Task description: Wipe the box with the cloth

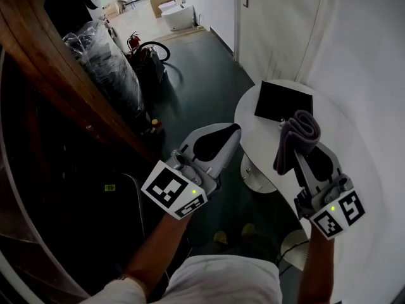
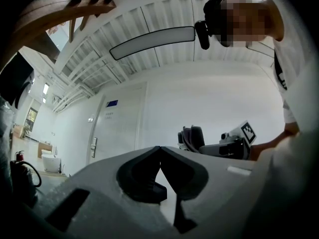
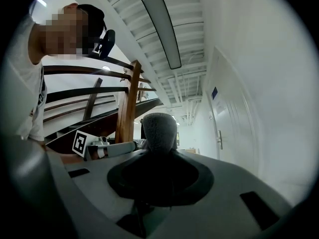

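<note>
A flat black box (image 1: 283,101) lies on the round white table (image 1: 354,163) near its far edge. A grey folded cloth (image 1: 295,138) hangs from my right gripper (image 1: 302,149), which is shut on it just short of the box. That cloth (image 3: 160,130) stands up between the jaws in the right gripper view. My left gripper (image 1: 223,138) hovers left of the table over the dark floor, shut with nothing in it; its tips (image 2: 159,149) meet in the left gripper view. From there the right gripper (image 2: 227,143) shows with the cloth (image 2: 192,137).
A wooden stair rail (image 1: 60,68) runs along the left. Wrapped bundles (image 1: 107,59) and a red fire extinguisher (image 1: 134,41) stand beyond it. A white door (image 1: 266,24) is behind the table. The table's pedestal base (image 1: 256,176) stands on the floor under its left edge.
</note>
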A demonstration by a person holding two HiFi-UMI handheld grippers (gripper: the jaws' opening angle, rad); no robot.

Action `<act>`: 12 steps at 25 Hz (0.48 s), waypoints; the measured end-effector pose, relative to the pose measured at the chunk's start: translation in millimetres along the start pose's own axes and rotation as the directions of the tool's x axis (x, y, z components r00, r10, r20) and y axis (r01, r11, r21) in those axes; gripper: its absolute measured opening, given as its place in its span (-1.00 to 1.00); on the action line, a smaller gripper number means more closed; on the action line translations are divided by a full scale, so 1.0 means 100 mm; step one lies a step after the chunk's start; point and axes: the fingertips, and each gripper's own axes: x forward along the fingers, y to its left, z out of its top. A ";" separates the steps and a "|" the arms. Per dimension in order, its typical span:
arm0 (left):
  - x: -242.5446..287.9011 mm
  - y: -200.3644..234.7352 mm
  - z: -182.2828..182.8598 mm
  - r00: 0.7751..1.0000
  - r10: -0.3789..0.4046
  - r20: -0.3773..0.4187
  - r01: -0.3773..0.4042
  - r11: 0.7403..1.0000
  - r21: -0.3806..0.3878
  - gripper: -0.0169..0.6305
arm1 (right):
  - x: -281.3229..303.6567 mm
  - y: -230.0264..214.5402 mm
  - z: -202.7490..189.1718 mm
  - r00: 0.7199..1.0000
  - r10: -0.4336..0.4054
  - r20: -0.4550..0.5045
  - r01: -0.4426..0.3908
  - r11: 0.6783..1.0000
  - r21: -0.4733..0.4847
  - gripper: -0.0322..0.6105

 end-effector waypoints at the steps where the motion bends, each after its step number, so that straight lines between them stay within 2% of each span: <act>1: 0.00 0.03 -0.01 1.000 0.000 0.000 0.000 1.000 -0.005 -0.90 | 0.03 -0.01 -0.01 1.000 -0.004 -0.004 0.004 1.000 0.000 -0.60; 12: 0.35 0.43 -0.13 1.000 -0.005 -0.009 0.005 1.000 -0.026 -0.90 | 0.36 -0.44 -0.06 0.999 -0.033 -0.013 0.033 0.999 -0.001 -0.60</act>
